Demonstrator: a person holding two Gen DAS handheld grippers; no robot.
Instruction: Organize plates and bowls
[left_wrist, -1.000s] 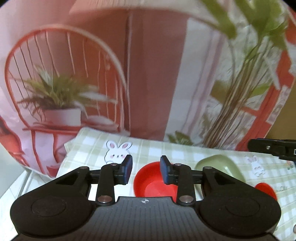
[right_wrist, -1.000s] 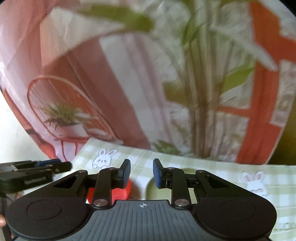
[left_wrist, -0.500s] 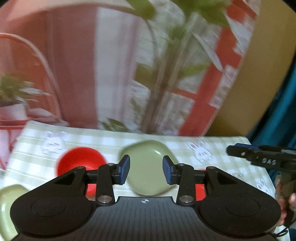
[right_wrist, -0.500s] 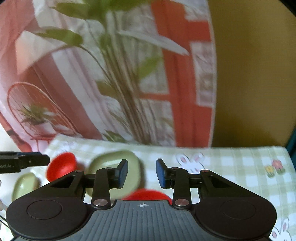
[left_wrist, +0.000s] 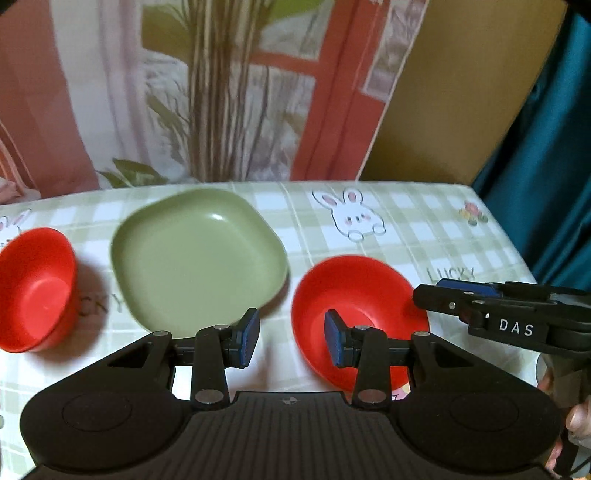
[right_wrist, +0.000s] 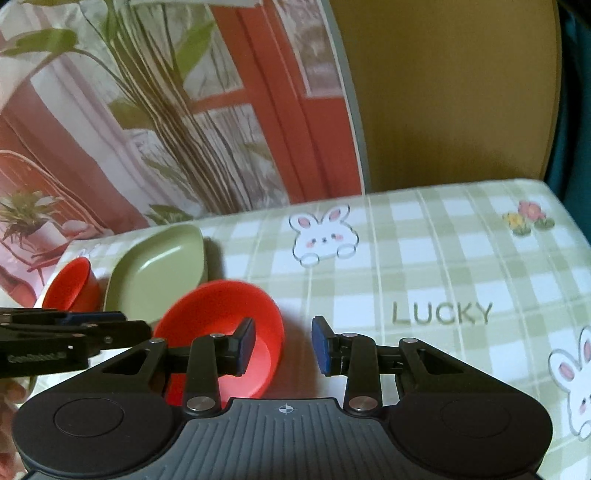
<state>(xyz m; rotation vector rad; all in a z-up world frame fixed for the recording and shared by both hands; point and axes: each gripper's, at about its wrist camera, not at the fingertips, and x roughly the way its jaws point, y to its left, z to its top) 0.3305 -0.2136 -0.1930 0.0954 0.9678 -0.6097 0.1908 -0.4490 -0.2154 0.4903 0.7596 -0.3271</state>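
On the green checked tablecloth stand a green square plate, a deep red bowl to its left and a shallower red bowl to its right. My left gripper hovers open above the gap between the plate and the shallow red bowl, with nothing between its pads. My right gripper is open over the right rim of that red bowl, also with nothing gripped. In the right wrist view the green plate and the deep red bowl lie further left. Each gripper shows in the other's view: right gripper, left gripper.
A printed backdrop with plants and a red window frame stands behind the table, next to a brown board. A teal curtain hangs past the table's right edge. The cloth to the right of the bowls carries only rabbit prints.
Both grippers swung right and tipped down towards the table. The green plate and the right red bowl have come close under them. Both pairs of jaws stand slightly wider.
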